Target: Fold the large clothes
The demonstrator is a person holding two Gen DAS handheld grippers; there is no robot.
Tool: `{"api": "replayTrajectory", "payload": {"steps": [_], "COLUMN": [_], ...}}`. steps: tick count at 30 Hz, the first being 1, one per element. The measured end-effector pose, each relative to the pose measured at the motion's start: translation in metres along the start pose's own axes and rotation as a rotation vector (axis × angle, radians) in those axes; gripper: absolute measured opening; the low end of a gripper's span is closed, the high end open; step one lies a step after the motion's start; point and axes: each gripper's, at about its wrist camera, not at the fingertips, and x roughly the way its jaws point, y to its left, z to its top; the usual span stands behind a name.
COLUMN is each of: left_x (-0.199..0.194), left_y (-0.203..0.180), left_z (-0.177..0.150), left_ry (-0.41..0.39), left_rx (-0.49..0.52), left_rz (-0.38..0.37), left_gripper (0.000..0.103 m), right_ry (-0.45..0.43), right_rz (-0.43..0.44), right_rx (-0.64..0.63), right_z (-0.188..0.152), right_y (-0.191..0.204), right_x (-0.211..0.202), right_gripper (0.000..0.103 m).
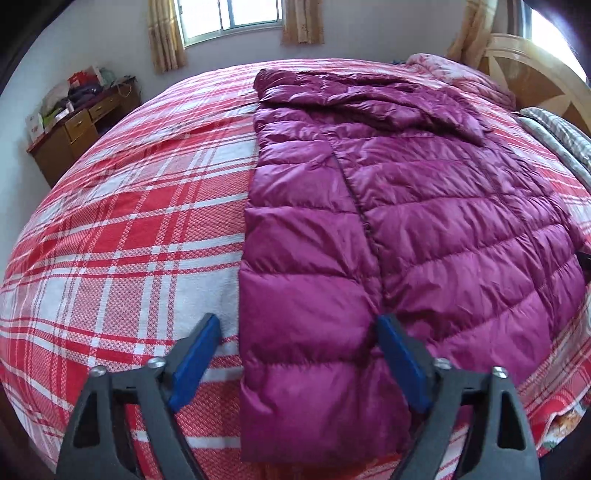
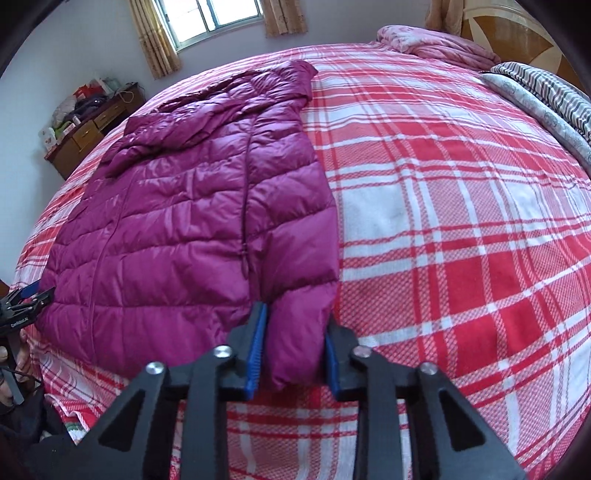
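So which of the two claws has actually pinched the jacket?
The right claw: it squeezes the purple puffer jacket hem. The left claw only straddles it, open.

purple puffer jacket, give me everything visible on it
The purple puffer jacket is shiny, quilted in horizontal baffles, with a dark front seam running lengthwise. It lies flat on the red plaid bedspread, sides folded inward, hem nearest. The right tool pinches its near right corner; the left tool straddles the left corner, open.

Soft daylight pours from the window [image 1: 231, 16], blown white; the bed [image 1: 110, 221] bulges with fisheye curve, corners dark.
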Motion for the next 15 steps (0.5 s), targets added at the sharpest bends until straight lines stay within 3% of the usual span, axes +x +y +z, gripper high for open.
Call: {"api": "replayTrajectory", "payload": {"steps": [2, 5, 8, 15], "left_x": [-0.006, -0.013, -0.025, -0.094], "left_y": [-0.006, -0.011, -0.007, 0.021], "left_z": [-0.003, -0.004, 0.000, 0.019], "left_ry": [-0.004, -0.010, -0.040, -0.209], "left_rx": [0.026, 0.056, 0.044, -0.033], "left_rz": [-0.015, -0.041, -0.067, -0.195], "left_gripper": [0.046, 0.015, 0.008, 0.006], "right_ry": [-0.004, -0.026, -0.085, -0.240], "right_rz": [0.013, 0.024, 0.043, 0.106], "right_rx": [-0.003, -0.006, -0.003, -0.018], "right_z": [-0.002, -0.002, 0.000, 0.010], "right_y": [0.002, 0.007, 0.010, 0.020], "right_x": [-0.001, -0.007, -0.027, -0.095], "right_gripper": [0.017, 0.012, 0.011, 0.009]}}
